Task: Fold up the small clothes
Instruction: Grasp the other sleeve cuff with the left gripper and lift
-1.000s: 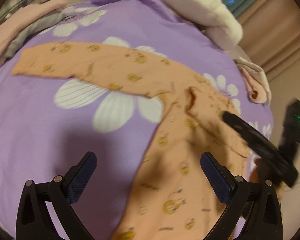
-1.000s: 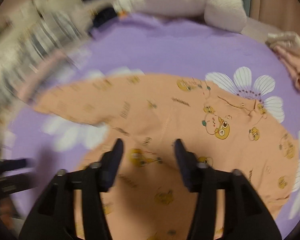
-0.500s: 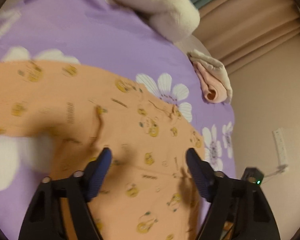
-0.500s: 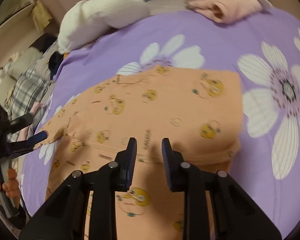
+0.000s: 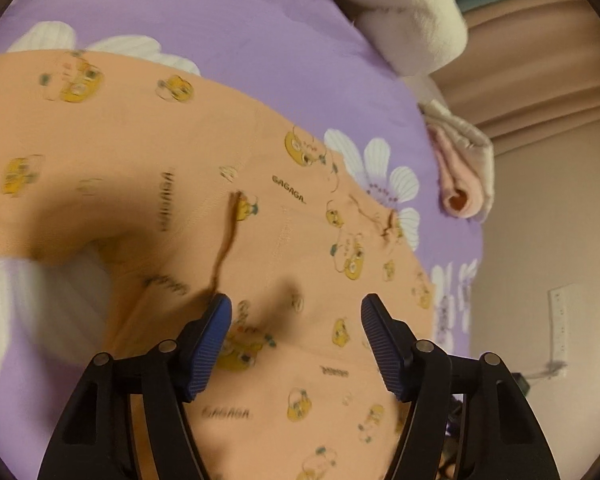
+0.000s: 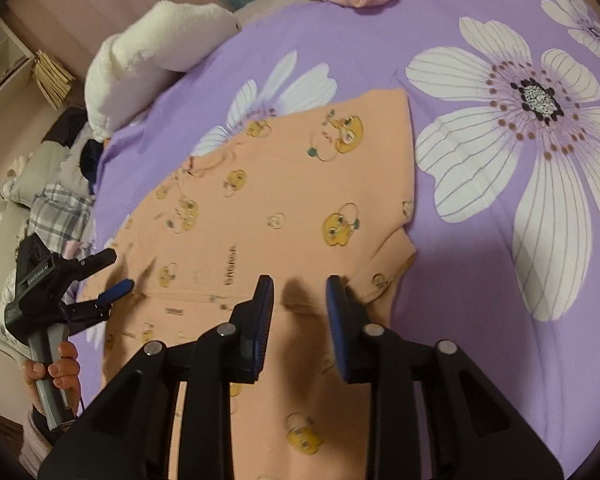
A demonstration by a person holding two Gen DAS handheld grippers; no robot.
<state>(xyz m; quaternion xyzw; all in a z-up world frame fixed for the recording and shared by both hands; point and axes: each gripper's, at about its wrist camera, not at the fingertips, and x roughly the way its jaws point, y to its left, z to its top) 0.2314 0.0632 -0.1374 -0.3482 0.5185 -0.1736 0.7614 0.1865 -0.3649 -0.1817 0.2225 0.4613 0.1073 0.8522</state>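
Both claws hung over the orange baby shirt (image 6: pixel 284 208) on my bed. My right claw (image 6: pixel 300 300) had its jaws a narrow gap apart, gripping nothing, poised above the seam where the short right sleeve (image 6: pixel 384 276) meets the body. My left claw (image 5: pixel 296 324) stood wider apart, also holding nothing, over the middle of the shirt near a dark crease (image 5: pixel 226 248); its jaws had narrowed a moment earlier. In the right camera's view the left claw (image 6: pixel 114 276) sat at the shirt's far edge, my hand (image 6: pixel 56 372) wrapped around its handle.

I judged the shirt was lying flat and unfolded on the purple flowered bedcover (image 6: pixel 500 320), with both claws placed at opposite sides so each could take an edge and bring the sleeves inward for a first fold.

Around the shirt, a white fluffy blanket (image 6: pixel 156 48) lay at the head of the bed, a rolled pink garment (image 5: pixel 460 188) rested near the bed's corner, and plaid fabric (image 6: pixel 56 212) was heaped on the left. None of these touched the shirt, and I saw nothing blocking the fold.
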